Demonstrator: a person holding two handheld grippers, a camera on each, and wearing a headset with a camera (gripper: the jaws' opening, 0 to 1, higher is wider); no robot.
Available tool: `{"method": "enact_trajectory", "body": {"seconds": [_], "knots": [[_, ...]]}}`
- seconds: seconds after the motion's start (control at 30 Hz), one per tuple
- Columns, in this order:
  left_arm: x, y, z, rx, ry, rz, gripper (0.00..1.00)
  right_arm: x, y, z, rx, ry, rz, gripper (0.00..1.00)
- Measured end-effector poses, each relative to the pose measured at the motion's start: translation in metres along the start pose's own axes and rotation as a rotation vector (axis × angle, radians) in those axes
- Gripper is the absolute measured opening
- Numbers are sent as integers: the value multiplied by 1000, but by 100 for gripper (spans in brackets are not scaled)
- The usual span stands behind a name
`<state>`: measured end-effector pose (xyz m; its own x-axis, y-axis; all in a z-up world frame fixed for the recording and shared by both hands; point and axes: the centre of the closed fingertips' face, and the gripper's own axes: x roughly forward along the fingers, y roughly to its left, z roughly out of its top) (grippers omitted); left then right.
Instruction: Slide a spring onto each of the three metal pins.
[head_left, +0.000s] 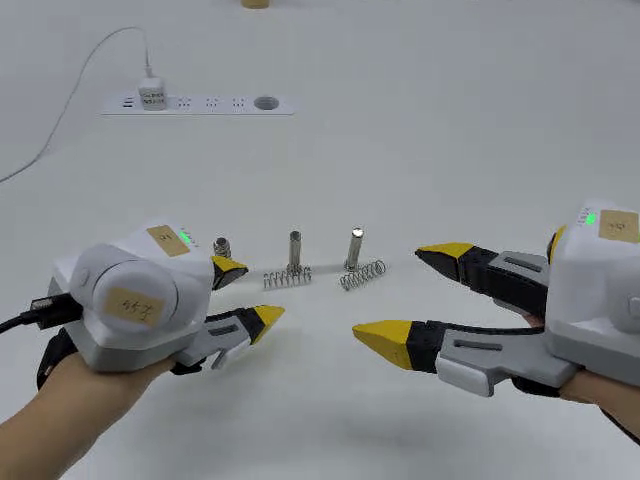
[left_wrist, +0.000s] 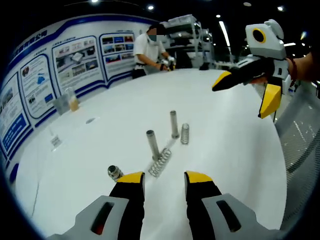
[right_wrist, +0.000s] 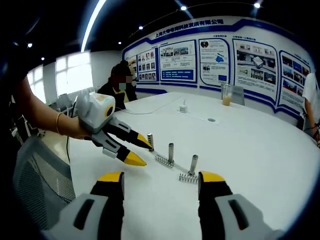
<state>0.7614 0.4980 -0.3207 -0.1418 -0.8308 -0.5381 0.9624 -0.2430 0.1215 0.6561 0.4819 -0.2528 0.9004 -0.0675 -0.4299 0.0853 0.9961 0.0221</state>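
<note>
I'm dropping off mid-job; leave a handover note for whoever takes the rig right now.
Left hand-held gripper: open, empty.
Right hand-held gripper: open, empty.
Both hover above the table, short of the pins.
Left pin seems to carry a spring already.
Middle pin and right pin stand bare; middle spring and right spring lie at their bases.
To do: slide those two on.
</note>
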Motion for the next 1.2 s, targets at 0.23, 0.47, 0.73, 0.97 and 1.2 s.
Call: {"method": "enact_trajectory", "body": {"seconds": [0.23, 0.47, 0.73, 0.97, 1.2], "knots": [[11, 3, 1, 26, 13, -7, 29, -3, 1, -5, 8, 2, -9, 61], [21, 3, 2, 66, 18, -27, 24, -3, -7, -7, 57, -4, -39, 60], [30, 3, -2, 103, 44, -46, 20, -2, -11, -8, 73, -8, -46, 60], [32, 2, -4, 108, 62, -62, 18, 1, -11, -10, 78, -2, -45, 59], [33, 1, -7, 107, 72, -70, 12, 2, -13, -11, 82, 0, -49, 59]]}}
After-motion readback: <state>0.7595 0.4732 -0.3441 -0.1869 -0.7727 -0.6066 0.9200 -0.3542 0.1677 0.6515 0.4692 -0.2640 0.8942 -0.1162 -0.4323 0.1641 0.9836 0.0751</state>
